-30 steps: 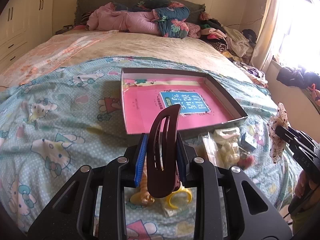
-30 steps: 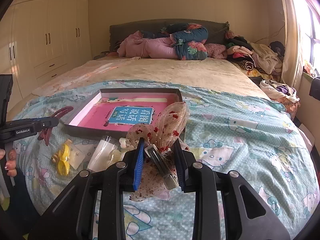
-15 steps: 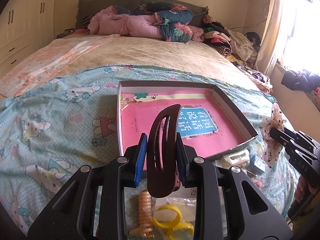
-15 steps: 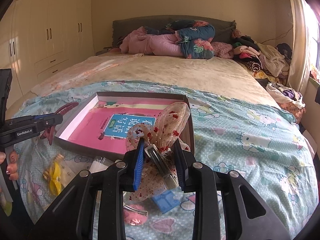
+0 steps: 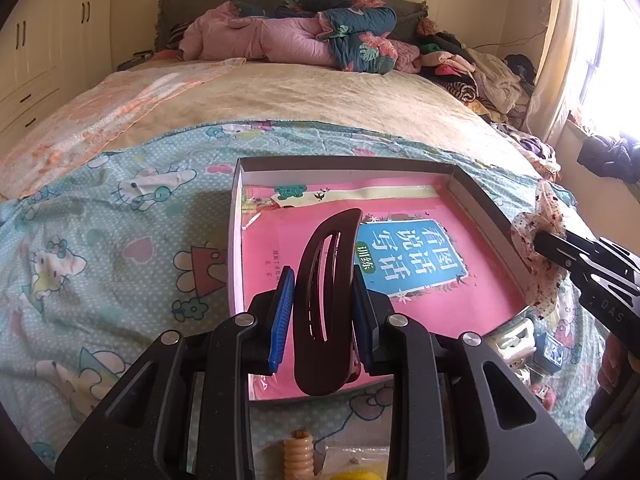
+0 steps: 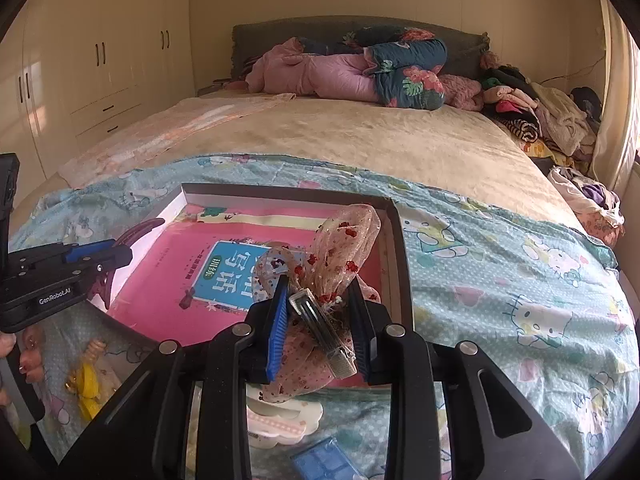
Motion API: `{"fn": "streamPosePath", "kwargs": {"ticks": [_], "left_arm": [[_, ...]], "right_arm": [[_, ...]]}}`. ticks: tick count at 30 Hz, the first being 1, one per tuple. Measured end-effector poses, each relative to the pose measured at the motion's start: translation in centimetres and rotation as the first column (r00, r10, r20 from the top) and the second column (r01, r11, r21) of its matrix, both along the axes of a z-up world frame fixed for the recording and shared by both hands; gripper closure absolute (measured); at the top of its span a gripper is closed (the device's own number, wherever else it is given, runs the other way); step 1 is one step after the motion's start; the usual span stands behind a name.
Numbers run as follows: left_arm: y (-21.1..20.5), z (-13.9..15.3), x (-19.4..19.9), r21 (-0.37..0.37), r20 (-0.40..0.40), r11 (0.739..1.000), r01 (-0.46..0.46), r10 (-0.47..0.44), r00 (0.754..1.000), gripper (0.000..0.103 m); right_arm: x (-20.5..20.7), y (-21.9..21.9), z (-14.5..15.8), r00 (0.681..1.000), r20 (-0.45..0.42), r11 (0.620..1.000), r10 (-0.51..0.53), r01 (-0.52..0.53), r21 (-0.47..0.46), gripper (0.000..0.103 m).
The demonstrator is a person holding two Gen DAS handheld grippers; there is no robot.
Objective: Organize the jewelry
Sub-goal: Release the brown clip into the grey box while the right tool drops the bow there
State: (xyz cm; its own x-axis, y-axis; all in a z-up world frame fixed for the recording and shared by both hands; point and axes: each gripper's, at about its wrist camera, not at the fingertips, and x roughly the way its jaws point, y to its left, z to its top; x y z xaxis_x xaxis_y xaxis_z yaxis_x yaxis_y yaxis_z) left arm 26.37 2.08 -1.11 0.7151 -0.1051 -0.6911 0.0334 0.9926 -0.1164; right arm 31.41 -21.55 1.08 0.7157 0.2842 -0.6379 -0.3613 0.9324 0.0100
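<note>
Gripping a dark brown, curved plastic hair clip upright between blue pads, left gripper clamped on it over the near left part of a shallow grey-rimmed cardboard box. Seen from the right wrist view as a maroon curve poking out of the left gripper at the box's left edge. Lined inside the box with a pink book cover bearing a blue label.

Clamped in the right gripper: a sheer pink bow hair clip with red dots, its metal clasp tilted between the pads, the bow's loops standing over the box's near right corner. Visible from the left view too, the same bow at the tip of the right gripper, just beside the box's right wall.

Lying on the bed's light blue cartoon-print sheet in front of the box: a beige spiral hair tie, a yellow piece beside it, a white and pink clip, a small blue case. Piled at the headboard end: pink and dark floral bedding; heaped along the right side: clothes.
</note>
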Motion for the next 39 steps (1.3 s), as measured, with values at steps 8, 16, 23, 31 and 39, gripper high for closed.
{"fn": "streamPosePath", "kwargs": {"ticks": [8,16,23,31,39], "left_arm": [[-0.1,-1.2,0.9,0.010,-0.024,1.000,0.001,-0.001,1.000,0.083],[-0.3,-2.2,1.5,0.021,-0.043,1.000,0.011,-0.010,0.999,0.083],[-0.5,-2.4,1.4,0.029,-0.039,1.000,0.011,-0.010,0.999,0.083],[-0.4,-2.0,0.7,0.035,-0.014,0.999,0.005,-0.005,1.000,0.071],[-0.4,-1.2,-0.5,0.033,0.014,0.999,-0.010,0.009,1.000,0.046]], "right_arm": [[2.7,0.2,-2.1,0.998,-0.068,1.000,-0.013,0.012,-0.011,0.076],[4.0,-0.4,-4.4,0.991,-0.132,0.999,-0.039,0.037,-0.014,0.070],[3.5,-0.9,-4.8,0.992,-0.120,0.999,-0.047,0.047,-0.004,0.057],[1.8,-1.5,-3.9,0.996,-0.069,0.998,-0.057,0.059,0.018,0.040],[-0.5,-2.0,-2.8,0.998,-0.008,0.997,-0.070,0.070,0.025,0.022]]}}
